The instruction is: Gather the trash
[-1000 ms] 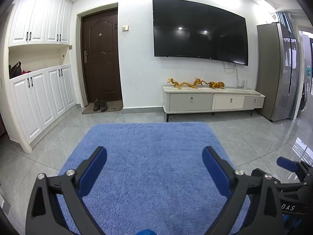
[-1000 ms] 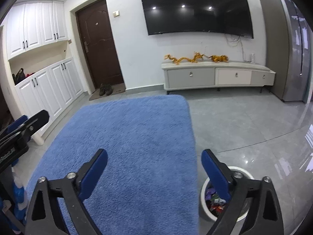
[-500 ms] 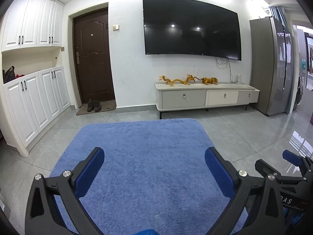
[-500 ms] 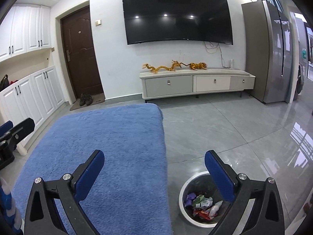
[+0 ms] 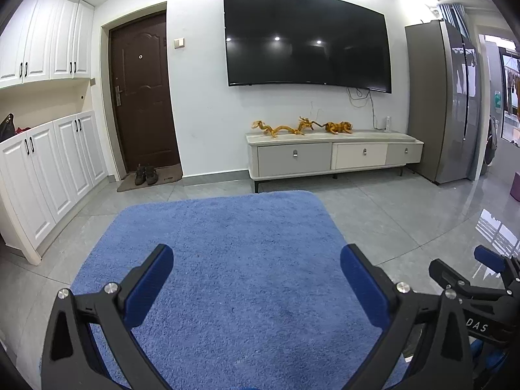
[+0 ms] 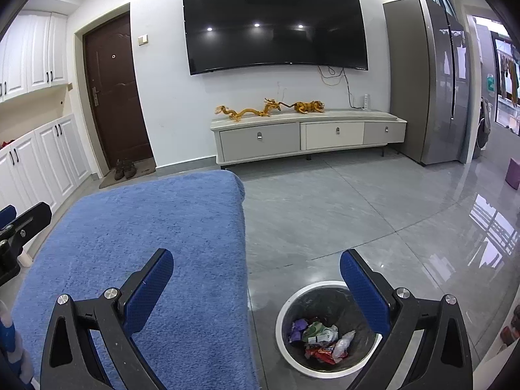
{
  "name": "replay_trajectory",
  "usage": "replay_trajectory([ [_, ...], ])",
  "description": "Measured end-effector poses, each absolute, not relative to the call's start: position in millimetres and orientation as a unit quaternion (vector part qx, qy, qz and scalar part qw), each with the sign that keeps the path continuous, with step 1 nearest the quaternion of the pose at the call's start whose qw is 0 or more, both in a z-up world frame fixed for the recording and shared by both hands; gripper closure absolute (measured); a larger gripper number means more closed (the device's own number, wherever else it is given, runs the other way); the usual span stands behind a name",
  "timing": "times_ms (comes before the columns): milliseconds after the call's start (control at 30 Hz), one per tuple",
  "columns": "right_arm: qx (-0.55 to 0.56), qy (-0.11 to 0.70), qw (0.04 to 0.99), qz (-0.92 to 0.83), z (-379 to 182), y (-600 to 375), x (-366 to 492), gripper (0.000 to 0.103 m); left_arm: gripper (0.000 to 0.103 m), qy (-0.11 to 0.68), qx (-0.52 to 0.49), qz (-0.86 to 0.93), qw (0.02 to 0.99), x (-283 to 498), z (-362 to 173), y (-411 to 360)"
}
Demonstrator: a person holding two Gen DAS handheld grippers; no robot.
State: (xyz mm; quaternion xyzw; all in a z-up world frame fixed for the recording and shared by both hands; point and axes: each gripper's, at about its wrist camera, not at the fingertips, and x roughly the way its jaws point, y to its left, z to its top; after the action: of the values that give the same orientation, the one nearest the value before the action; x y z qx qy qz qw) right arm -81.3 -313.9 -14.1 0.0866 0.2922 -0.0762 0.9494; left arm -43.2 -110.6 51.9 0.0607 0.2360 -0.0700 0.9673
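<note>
Left gripper (image 5: 256, 260): jaws wide apart, nothing between them. It is held above the blue tabletop (image 5: 227, 243), which carries no visible items in this view. The right gripper shows at the lower right edge of the left wrist view, beside the tabletop's right side.

Right gripper (image 6: 256, 260): jaws wide apart, nothing between them. It sits over the tabletop's right edge, one finger above the blue cover, the other above the bin (image 6: 286, 302).

Bin: white rim, dark liner, standing on the grey tile floor (image 6: 341, 214) just beside the tabletop's right edge. Trash (image 6: 320, 338) lies at its bottom: crumpled wrappers in purple, green, white and red. Individual items cannot be told apart further.

Surroundings: a TV (image 5: 307, 39) is mounted on the white wall above a low cabinet (image 5: 334, 156) bearing golden dragon figures (image 5: 282, 128). A brown door (image 5: 143, 94) stands to the left with shoes (image 5: 145, 174) on a mat before it. White cupboards (image 5: 48, 169) line the left wall. A grey fridge (image 5: 442, 100) stands at the right.
</note>
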Motion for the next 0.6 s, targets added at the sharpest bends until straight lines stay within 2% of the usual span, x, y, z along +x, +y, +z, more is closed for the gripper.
replay_trajectory([
  [600, 0.094, 0.290, 0.949, -0.087, -13, -327, -83, 0.000, 0.000, 0.243, 0.065, -0.071, 0.965, -40, 48, -114],
])
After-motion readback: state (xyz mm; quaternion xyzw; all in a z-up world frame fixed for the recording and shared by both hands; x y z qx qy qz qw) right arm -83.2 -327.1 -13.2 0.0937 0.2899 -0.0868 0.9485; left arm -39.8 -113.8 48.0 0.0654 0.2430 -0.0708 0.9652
